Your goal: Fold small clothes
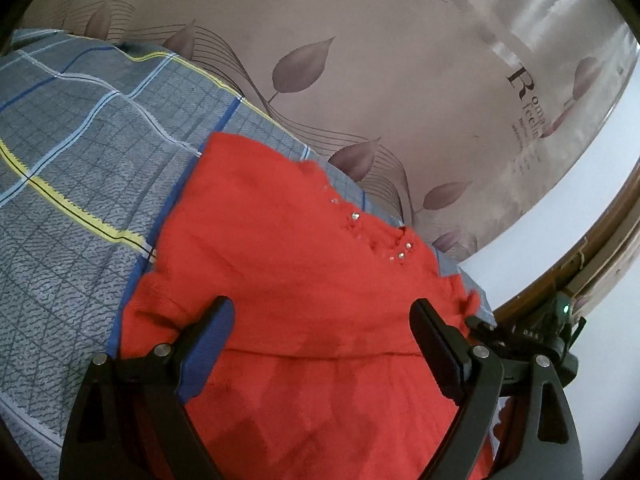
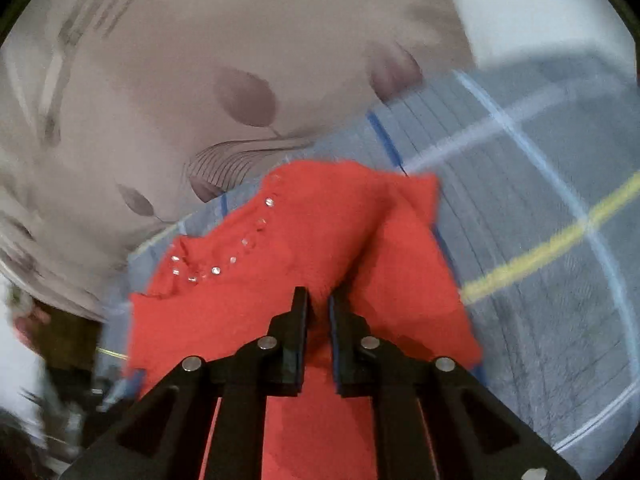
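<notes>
A small red knitted garment (image 1: 288,264) with shiny studs along its neckline lies on a grey checked bedsheet (image 1: 80,152). My left gripper (image 1: 322,322) is open, its two fingers spread wide just above the garment's lower part. In the right wrist view the same garment (image 2: 248,280) shows, with one side lifted into a ridge. My right gripper (image 2: 319,300) is shut on a fold of the red garment and holds that part raised off the sheet (image 2: 540,184). The right gripper also shows at the right edge of the left wrist view (image 1: 520,332).
A taupe headboard (image 1: 360,60) printed with leaves and lettering stands right behind the bed. A white wall (image 1: 580,220) and a brown wooden frame (image 1: 600,260) lie to the right. The sheet spreads to the left of the garment.
</notes>
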Tool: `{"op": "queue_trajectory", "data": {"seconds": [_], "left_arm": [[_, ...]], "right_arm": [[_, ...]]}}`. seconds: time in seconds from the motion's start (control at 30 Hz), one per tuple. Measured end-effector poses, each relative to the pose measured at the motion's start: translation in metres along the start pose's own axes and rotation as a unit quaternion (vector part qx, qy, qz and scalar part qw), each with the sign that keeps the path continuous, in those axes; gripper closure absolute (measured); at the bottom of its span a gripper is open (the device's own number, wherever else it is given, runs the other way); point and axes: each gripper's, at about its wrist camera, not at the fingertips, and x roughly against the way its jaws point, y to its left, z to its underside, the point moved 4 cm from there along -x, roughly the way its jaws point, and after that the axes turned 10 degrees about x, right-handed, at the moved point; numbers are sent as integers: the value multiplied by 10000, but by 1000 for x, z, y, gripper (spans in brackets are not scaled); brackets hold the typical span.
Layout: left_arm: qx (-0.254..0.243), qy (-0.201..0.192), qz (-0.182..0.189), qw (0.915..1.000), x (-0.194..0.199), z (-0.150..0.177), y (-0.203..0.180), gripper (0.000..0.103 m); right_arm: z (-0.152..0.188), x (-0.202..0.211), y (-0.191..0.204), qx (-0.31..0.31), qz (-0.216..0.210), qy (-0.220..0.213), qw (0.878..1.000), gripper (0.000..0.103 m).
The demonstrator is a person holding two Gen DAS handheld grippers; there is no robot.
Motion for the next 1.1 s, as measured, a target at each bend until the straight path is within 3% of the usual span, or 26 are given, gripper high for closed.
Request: {"op": "queue_trajectory", "data": {"seconds": [0.13,0.27,0.4,0.43,0.47,0.57,0.67,0.73,0.9,1.1], "left_arm": [[18,-9,5,10000,1,0,0,14],[6,7,9,10000,-1,-1,-1,13],[18,8,25,10000,-1,-1,-1,12],[19,9,29,10000,-1,-1,-1,12],[21,6,28,10000,-1,-1,0,12],[51,-115,-16,9999,3,-2,1,12],[181,-489,-66,9986,15,-7,6,12],[281,-481,-82,9984,14,-9,11,12],[215,-361,-162,9990,8,-8,10,11],[225,-348,-174,9990,7,-8,10,11]], "right_arm": [[4,8,-21,-464,-617,-161,9969,84],[-5,5,-18,-406,-846,-163,9955,52],[-18,-6,-14,-350,-716,-94,9968,52],[-21,-12,-12,-247,-583,-6,9980,62],[-23,-17,-10,-168,-468,114,9987,94],[-35,-21,1,-91,-616,90,9980,96],[-63,13,9,-82,-1381,-760,9875,96],[-76,25,6,-51,-1392,-1044,9847,96],[-59,-27,-29,-185,-917,-302,9952,96],[-51,-34,-44,-461,-995,-340,9934,96]]}}
